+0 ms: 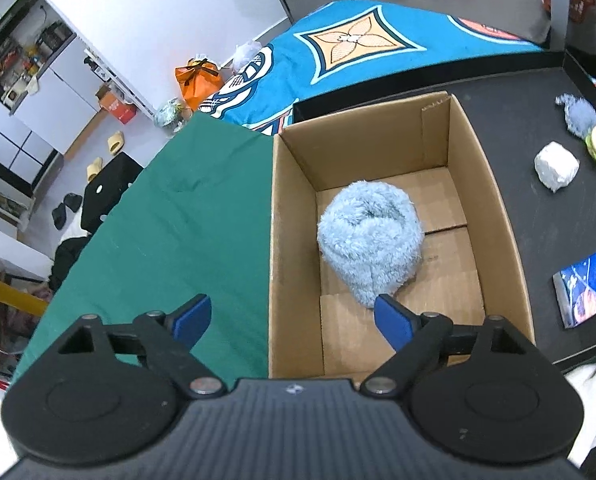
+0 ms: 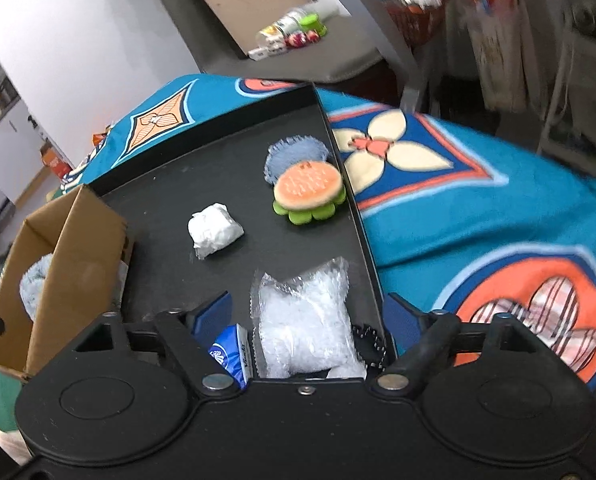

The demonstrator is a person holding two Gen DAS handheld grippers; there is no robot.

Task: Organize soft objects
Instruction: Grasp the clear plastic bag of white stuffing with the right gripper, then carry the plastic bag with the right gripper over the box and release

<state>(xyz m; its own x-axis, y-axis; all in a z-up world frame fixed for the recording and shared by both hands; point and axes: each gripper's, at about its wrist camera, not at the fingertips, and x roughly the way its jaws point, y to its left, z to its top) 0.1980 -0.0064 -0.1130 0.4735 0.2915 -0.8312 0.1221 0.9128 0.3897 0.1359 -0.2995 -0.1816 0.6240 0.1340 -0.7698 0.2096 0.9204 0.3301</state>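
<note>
Both sets of jaws stand wide apart and hold nothing. On the left gripper (image 1: 289, 322) the two blue pads hover over the near left part of the cardboard box (image 1: 498, 216), one pad above the green cloth (image 1: 185, 216) outside the box wall, the other above the box floor. A rolled light-blue fluffy towel (image 1: 372, 236) already lies in the box, just ahead of the inner pad, its long axis running away from the wrist.

The right gripper (image 2: 310, 318) hangs above the near end of the black bench (image 2: 169, 184). A clear plastic bag of white stuffing (image 2: 302, 320) lies directly between and below its open pads, with its long axis running roughly away from the camera, in line with the fingers. A blue tissue pack (image 2: 229, 350) sits touching the bag's left side, under the left pad. Farther ahead are a white wrapped bundle (image 2: 213, 230), then a burger-shaped plush (image 2: 308, 192) resting against a blue-grey fuzzy piece (image 2: 293, 156) near the far right edge.

The right hand is plainly the nearer one for whatever remains on the bench, and the plastic bag looks like the likely next pick: a straight drop and a squeeze across its short width should do. The box stands to the left of that hand, so the carry would go leftward over its wall
</note>
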